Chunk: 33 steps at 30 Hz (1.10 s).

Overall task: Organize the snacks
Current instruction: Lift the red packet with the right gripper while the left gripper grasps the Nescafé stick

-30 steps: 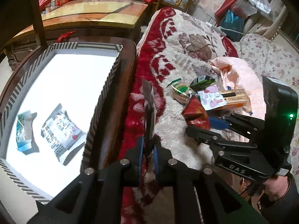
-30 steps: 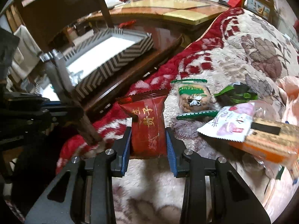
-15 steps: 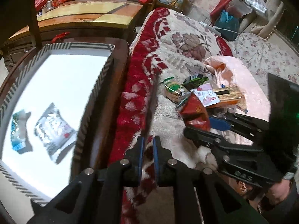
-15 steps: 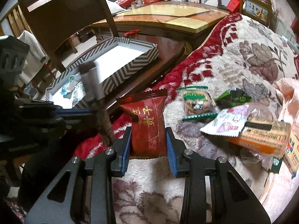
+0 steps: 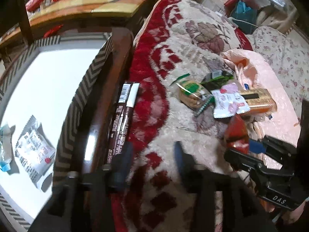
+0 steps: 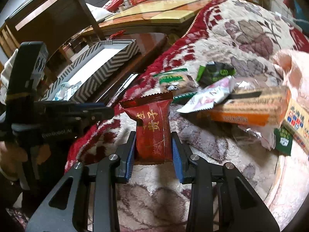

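My left gripper (image 5: pixel 152 154) is open and empty above the red-and-cream blanket (image 5: pixel 173 58). A long dark brown snack bar (image 5: pixel 120 119) lies just left of it on the wooden edge beside the chevron-patterned box (image 5: pixel 81 96). Two packets (image 5: pixel 32 148) lie inside the box. My right gripper (image 6: pixel 153 152) is shut on a red snack packet (image 6: pixel 152 127) with gold characters; it also shows in the left wrist view (image 5: pixel 236 135). A pile of snacks (image 5: pixel 222 98) lies on the blanket beyond.
An orange-and-tan box (image 6: pixel 255 106) and green packets (image 6: pixel 216 73) lie at the right on the blanket. A wooden table (image 6: pixel 164 7) stands behind, with a dark chair (image 6: pixel 48 19) at the left. A pink cloth (image 5: pixel 266 73) lies to the right.
My left gripper has opened and let go of the dark snack bar, which now lies flat on the wooden edge by the box. The right gripper still holds the red packet.
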{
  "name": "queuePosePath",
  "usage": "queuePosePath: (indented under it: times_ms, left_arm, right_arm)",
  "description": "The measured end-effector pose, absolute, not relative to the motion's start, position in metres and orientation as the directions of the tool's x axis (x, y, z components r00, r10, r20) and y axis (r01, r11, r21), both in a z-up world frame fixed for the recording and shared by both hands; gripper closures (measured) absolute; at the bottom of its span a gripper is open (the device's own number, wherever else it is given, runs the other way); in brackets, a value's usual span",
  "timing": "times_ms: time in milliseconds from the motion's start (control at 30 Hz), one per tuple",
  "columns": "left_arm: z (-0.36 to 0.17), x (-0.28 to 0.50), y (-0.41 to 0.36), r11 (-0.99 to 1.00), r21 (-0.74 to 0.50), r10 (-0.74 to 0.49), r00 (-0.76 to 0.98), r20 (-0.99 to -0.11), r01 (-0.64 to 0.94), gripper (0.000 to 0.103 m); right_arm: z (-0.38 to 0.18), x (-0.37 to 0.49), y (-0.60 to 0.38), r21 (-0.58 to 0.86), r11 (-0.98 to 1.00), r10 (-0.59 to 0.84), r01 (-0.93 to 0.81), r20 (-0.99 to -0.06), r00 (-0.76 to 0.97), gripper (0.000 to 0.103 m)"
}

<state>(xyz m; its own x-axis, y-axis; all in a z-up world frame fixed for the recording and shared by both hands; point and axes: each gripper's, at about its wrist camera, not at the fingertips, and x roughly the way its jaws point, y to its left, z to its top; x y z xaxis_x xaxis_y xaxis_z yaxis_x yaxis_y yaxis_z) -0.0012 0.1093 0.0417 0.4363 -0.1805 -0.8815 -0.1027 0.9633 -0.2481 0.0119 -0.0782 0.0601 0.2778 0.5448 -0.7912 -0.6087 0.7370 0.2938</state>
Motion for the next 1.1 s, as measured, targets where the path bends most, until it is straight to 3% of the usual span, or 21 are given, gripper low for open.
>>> queuePosePath:
  times_ms: [833,967,1100]
  left_arm:
    - [0.014,0.030,0.113,0.951,-0.281,-0.212,0.384,-0.899,-0.132,0.050]
    - [0.011,0.032,0.116,0.923,-0.359,-0.281,0.394,-0.875,-0.137,0.037]
    - [0.011,0.031,0.110,0.925,-0.367,-0.305,0.391,-0.868,-0.093,0.035]
  right_arm:
    - [0.044,0.018,-0.109,0.410,0.720,0.620,-0.560,-0.744,0.252,0.069]
    - [0.045,0.016,-0.109,0.413,0.715,0.625,-0.564,-0.739,0.251,0.069]
    - [0.046,0.016,-0.110,0.416,0.715,0.628,-0.562,-0.736,0.255,0.069]
